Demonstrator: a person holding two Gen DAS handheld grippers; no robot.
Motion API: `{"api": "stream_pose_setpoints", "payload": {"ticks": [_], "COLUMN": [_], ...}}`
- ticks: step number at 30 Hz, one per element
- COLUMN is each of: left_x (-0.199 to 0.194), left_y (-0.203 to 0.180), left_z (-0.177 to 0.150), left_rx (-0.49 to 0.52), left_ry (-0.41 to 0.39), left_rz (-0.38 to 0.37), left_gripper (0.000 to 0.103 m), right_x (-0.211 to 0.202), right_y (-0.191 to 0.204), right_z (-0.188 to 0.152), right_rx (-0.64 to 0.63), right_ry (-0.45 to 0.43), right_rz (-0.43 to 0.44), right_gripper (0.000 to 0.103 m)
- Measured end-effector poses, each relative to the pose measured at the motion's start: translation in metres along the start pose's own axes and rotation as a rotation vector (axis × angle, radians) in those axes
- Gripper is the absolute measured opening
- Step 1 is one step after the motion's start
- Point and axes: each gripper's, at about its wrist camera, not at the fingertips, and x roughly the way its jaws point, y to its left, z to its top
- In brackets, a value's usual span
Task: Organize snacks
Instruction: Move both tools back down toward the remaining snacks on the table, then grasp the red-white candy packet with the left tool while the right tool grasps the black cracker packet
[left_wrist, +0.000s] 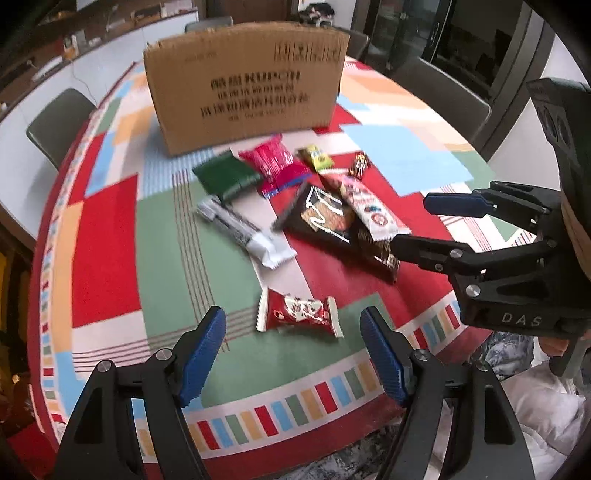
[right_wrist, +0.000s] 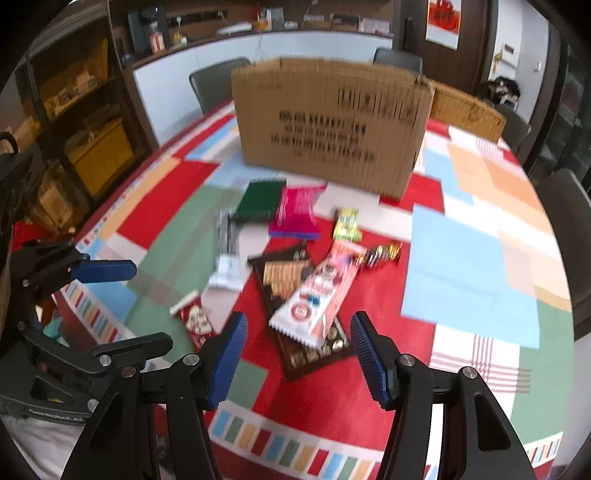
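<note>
- The left gripper (left_wrist: 293, 354) is spread wide and empty, hovering above the small red-and-white snack packet (left_wrist: 298, 313) near the table's front edge.
- The right gripper (right_wrist: 297, 360) is likewise agape, holding nothing — just beyond it a pink-and-white wrapper (right_wrist: 318, 301) lies across a dark brown biscuit tray pack (right_wrist: 295, 295).
- Further out: a silver-white packet (left_wrist: 243, 230), dark green pouch (left_wrist: 225, 176), magenta bag (left_wrist: 275, 162).
- Behind them stands a brown cardboard box (left_wrist: 243, 85) on the round table (left_wrist: 107, 254) with its colourful patchwork cloth.

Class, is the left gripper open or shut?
Open: the left gripper shows a wide gap between its blue pads, nothing held; the red snack packet lies beyond.
</note>
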Motion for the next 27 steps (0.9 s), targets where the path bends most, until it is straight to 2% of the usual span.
{"api": "stream_pose_setpoints", "payload": {"ticks": [10,21,26,27], "left_x": [0.032,0.053,0.054,0.053], "left_y": [0.006,0.008,0.008,0.008], "left_z": [0.000,0.003,0.003,0.003], "left_rx": [-0.050,-0.076,-0.067,-0.070], "left_ry": [0.087,0.122,0.107,0.103], "left_rz": [-0.010,0.004,0.025,0.022], "left_gripper": [0.075,0.074,0.066,0.060], "right_x": [0.029,0.044,0.051,0.052], "right_y": [-0.007,-0.013,-0.015,-0.014], "right_z": [-0.009,-0.009,-0.005,-0.004], "right_rx": [0.011,0.046,0.039,0.033], "right_ry": [0.096,0.120,0.120,0.117], "right_rz": [0.013,0.053,0.043,0.042], "right_gripper": [0.059,0.059,0.059,0.059]}}
